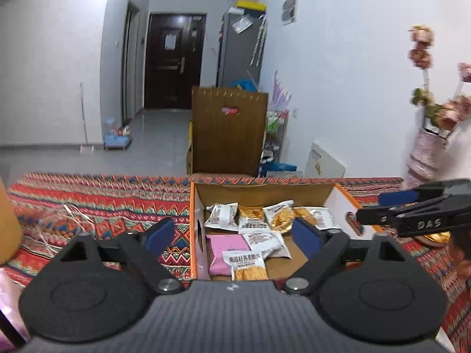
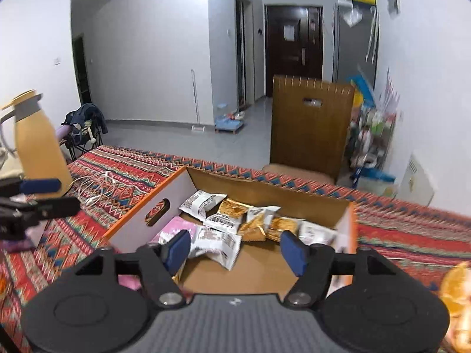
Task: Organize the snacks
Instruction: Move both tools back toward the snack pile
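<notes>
My left claw [image 1: 232,234] and right claw [image 2: 233,250] both spread apart, empty, blue pads bare. Below: cardboard box [image 1: 259,189], orange rim, crinkly foil snack packets [image 1: 265,239] inside. Woven zigzag cloth [image 1: 103,203] beneath.

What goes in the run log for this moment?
left hand-held gripper: open, empty | right hand-held gripper: open, empty | snack packets: in cardboard box | box: on patterned cloth

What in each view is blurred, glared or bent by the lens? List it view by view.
Left wrist view: the flowers at the right edge are smeared, the walls curve, and the snack packets in the box stay readable. Right wrist view: ceiling glare at the top, soft packets, and the orange snack at the right edge is badly blurred.
</notes>
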{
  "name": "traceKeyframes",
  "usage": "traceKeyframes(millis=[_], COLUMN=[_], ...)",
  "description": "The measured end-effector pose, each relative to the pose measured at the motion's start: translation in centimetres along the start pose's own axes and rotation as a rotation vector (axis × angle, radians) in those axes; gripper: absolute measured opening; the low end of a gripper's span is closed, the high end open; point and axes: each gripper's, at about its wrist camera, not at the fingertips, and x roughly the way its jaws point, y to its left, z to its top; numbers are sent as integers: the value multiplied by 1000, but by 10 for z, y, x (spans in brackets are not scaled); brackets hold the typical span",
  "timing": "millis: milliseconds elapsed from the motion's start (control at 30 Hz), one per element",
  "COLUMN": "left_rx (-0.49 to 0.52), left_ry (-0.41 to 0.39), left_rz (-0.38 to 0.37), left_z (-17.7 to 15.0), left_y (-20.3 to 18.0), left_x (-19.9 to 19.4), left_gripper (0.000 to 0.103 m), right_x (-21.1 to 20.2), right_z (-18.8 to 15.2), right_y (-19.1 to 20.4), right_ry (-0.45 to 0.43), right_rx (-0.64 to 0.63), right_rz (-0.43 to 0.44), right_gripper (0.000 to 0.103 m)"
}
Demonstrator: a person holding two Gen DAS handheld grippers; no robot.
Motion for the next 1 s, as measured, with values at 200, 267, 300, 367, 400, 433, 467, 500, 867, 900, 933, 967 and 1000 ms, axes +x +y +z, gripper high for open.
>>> traceKeyframes(millis=[200, 267, 300, 367, 400, 433, 467, 500, 867, 900, 933, 967, 1000], left_rx=[77, 89, 96, 108, 115, 122, 128, 133, -12, -19, -19, -19, -18], left_ry=[-54, -64, -63, -69, -74, -81, -87, -94, 52, 79, 96, 110, 118], left_rz=[-6, -4, -3, -9, -12, -16, -17, -16, 26, 21, 20, 26, 33], left_z=[-25, -39, -46, -64, -73, -83, -92, -103, -220, -226, -231, -235, -237], left_y=[-27, -38, -44, -56, -61, -67, -72, -77, -100, -101, -101, -101, -101], left_x=[-81, -102, -114, -135, -146, -158, -167, -176, -221, -219, -218, -217, -216], left_gripper=[102, 102, 102, 103, 103, 103, 103, 103, 103, 103, 103, 103, 103], right_x=[-93, -122, -137, -164, -178, -189, -199, -209, -243, -244, -246, -246, -246], right_z=[-35, -52, -61, -83, -96, -108, -121, -136, -290, -300, -308, -316, -322], right_y=[6, 8, 9, 10, 12, 13, 15, 17, 49, 51, 52, 52, 50], right_ry=[-72, -101, -117, -143, -157, -169, -182, -193, -85, -73, -65, -55, -46], right_rx=[-54, -55, -51, -43, -37, -34, -31, -20, 68, 97, 114, 139, 159], right_rz=[-69, -83, -84, -91, -100, -107, -110, -111, -225, -230, -230, -232, -231], right_gripper=[83, 90, 90, 90, 90, 91, 93, 95, 101, 100, 101, 101, 101])
